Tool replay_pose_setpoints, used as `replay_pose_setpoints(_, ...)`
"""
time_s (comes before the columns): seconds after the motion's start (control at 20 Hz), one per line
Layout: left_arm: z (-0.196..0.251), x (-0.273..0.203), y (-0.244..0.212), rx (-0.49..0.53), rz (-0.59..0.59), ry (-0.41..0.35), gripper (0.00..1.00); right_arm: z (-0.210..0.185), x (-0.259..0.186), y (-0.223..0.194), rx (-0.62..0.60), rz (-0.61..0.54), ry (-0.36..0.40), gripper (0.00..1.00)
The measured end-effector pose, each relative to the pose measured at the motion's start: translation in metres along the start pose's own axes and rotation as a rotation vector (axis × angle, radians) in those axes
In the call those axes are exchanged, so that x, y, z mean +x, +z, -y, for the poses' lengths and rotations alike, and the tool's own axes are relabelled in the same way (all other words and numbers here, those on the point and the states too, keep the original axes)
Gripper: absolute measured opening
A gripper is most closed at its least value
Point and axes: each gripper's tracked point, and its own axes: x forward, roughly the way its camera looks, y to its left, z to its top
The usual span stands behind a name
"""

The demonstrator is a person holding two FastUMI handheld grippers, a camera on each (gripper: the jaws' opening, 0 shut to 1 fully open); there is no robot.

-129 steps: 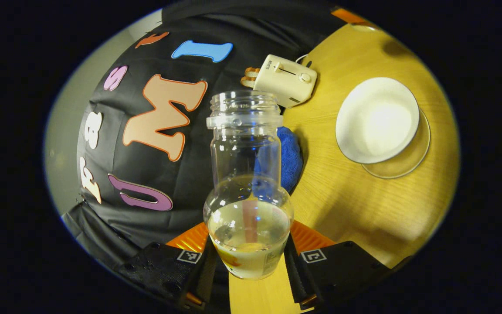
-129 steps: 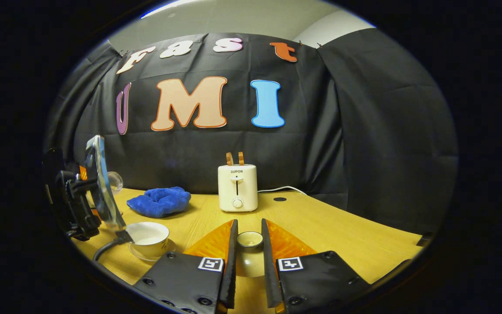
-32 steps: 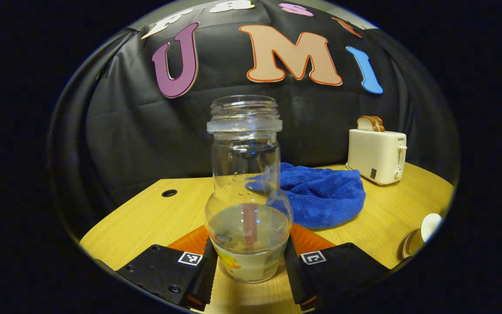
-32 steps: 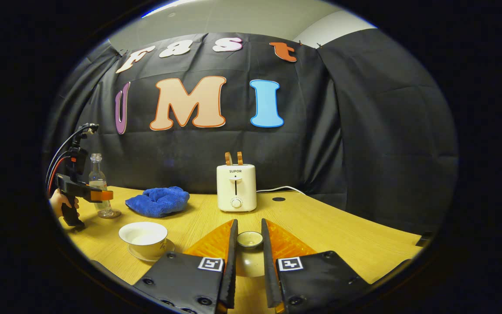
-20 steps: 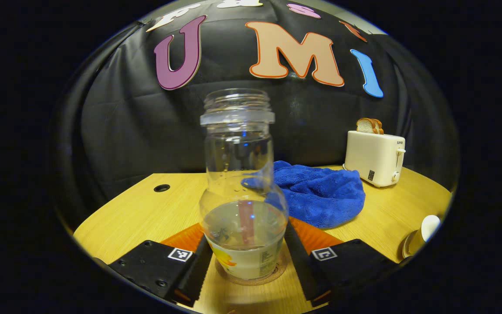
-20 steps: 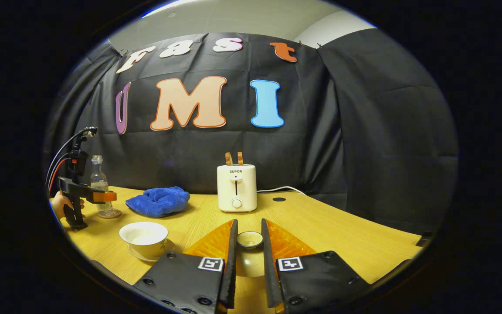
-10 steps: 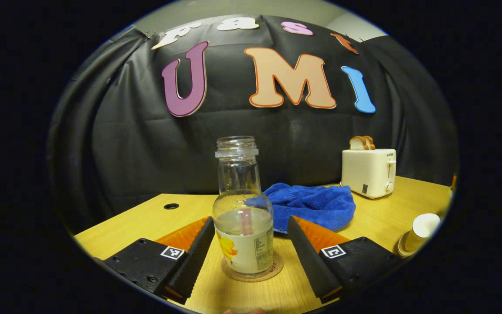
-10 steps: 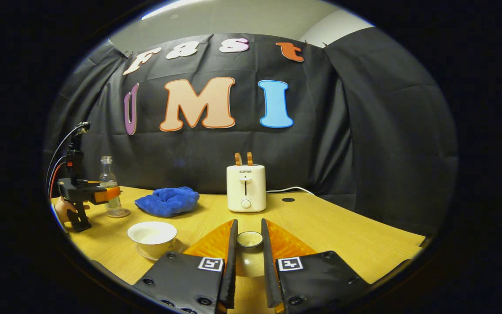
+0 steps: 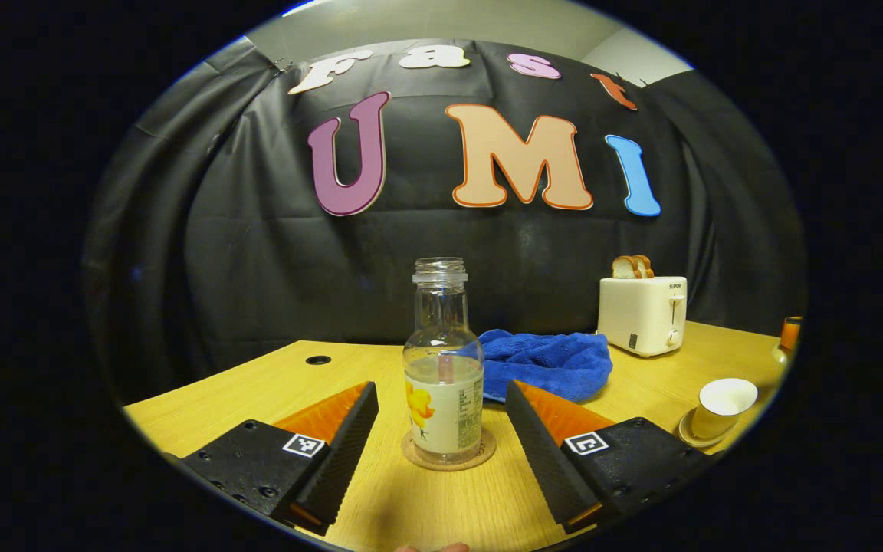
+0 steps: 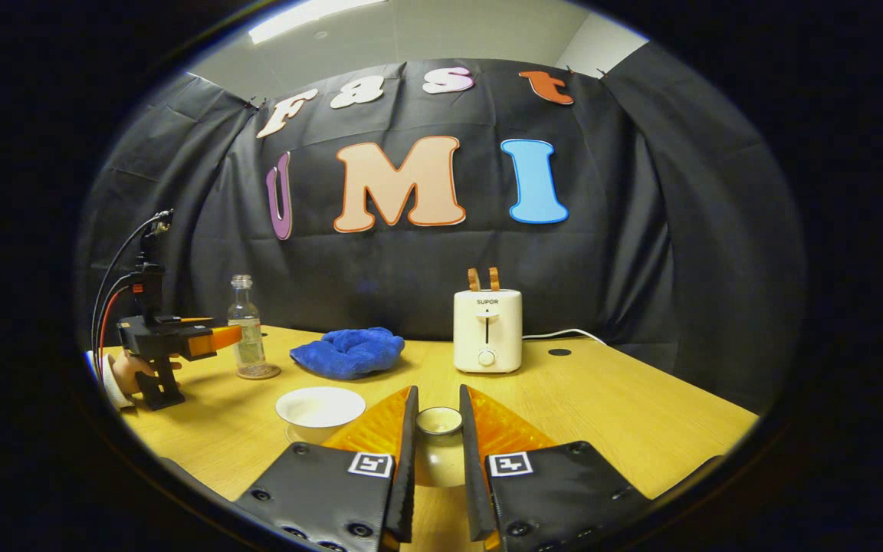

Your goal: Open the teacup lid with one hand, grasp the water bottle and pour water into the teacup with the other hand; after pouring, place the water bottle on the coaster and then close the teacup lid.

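- The water bottle (image 9: 444, 381), earlier tilted over the teacup (image 9: 723, 405), now stands upright on the coaster (image 9: 448, 458)
- The left gripper (image 9: 441, 429) has let go, fingers spread and drawn back

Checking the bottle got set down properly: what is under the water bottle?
A round coaster lies under the water bottle, its rim showing around the base, on the wooden table. The coaster's middle is covered by the bottle.

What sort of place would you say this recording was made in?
Probably a staged demo booth rather than a real kitchen: a black cloth wall backs a wooden table laid with a toaster, teacup and water bottle.
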Motion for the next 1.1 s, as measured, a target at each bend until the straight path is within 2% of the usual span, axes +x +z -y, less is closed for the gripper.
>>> replay_pose_setpoints(0.15,0.005,-0.012,0.002,-0.012,0.007,-0.012,0.97,-0.028,0.009,-0.001,0.003,-0.007,0.083,0.31)
replay_pose_setpoints(0.3,0.001,-0.022,0.002,-0.012,0.005,0.017,0.97,-0.058,0.02,-0.003,0.006,-0.008,0.154,0.3)
replay_pose_setpoints(0.4,0.007,-0.028,0.002,-0.01,0.008,0.011,0.97,-0.081,0.03,-0.005,0.007,-0.012,0.199,0.31)
replay_pose_setpoints(0.6,0.007,-0.036,0.003,-0.009,0.006,0.026,0.97,-0.117,0.051,-0.009,0.008,-0.025,0.253,0.3)
replay_pose_setpoints(0.95,0.008,-0.036,0.003,-0.009,0.005,0.025,0.96,-0.117,0.073,-0.025,0.006,-0.122,0.203,0.31)
replay_pose_setpoints(1.1,0.008,-0.036,0.003,-0.009,0.005,0.023,0.96,-0.118,0.074,-0.026,0.001,-0.136,0.204,0.32)
